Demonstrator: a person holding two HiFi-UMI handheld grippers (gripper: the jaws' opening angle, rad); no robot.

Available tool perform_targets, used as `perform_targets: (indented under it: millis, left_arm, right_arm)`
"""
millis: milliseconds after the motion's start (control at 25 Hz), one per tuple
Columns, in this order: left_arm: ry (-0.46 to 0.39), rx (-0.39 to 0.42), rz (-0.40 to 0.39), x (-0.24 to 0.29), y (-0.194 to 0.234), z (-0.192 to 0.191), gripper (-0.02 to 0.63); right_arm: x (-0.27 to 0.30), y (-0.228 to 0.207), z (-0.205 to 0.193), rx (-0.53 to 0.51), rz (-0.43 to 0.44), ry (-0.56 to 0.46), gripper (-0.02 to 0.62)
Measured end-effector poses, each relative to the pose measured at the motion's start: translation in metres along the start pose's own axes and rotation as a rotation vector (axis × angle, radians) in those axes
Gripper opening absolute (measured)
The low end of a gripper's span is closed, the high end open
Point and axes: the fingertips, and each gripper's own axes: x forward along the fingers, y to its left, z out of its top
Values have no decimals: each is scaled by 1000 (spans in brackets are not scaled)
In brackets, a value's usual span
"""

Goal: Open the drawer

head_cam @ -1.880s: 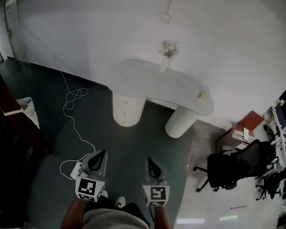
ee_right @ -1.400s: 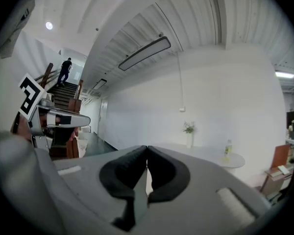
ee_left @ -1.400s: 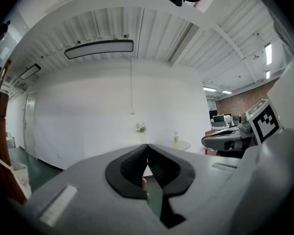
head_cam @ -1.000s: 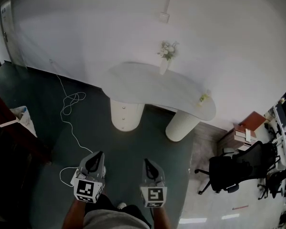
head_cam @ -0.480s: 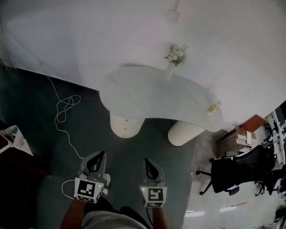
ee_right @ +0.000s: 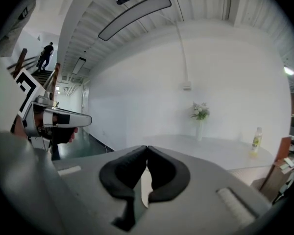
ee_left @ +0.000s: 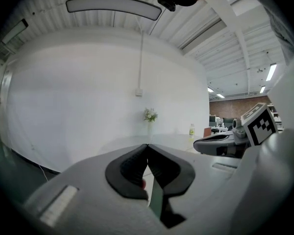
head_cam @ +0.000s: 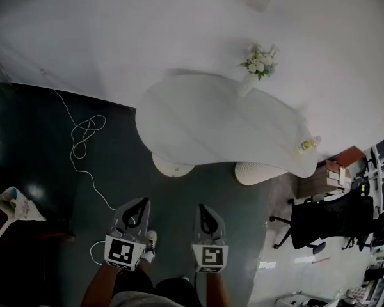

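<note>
No drawer shows plainly. A white curved table stands ahead on two round pedestals. The left pedestal and the right pedestal are mostly hidden under the top. A vase of flowers and a small bottle stand on the table. My left gripper and right gripper hang side by side over the dark floor, short of the table. Both are shut on nothing, the left gripper and the right gripper with pads touching, pointing at the table and the white wall.
A white cable loops over the floor at the left, ending near my left shoe. A bag lies at the far left. A black office chair and a low cabinet with books stand at the right.
The table has come nearer and lower in the head view, and its pedestals have slid under the top. Both grippers stay shut and side by side.
</note>
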Motion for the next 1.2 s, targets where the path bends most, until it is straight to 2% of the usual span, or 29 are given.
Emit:
perform_targets:
  millis: [240,560,1000,1200]
  left_arm:
    - [11,-36,-37,49,38,-44,11]
    - [30,-37,-60,103,49,-107,11]
    - [-4,1,-18,154,51,-206,11]
    - [13,-10,15,171,48,-251,11]
  right_arm:
    - [62,1,-32,-30,-21,67,5]
    - [115,-11,-83,-24,-30,53,5]
    - [177,-19,-192,-22,10,65,5]
    - [204,-29,-241,1,23,48,5]
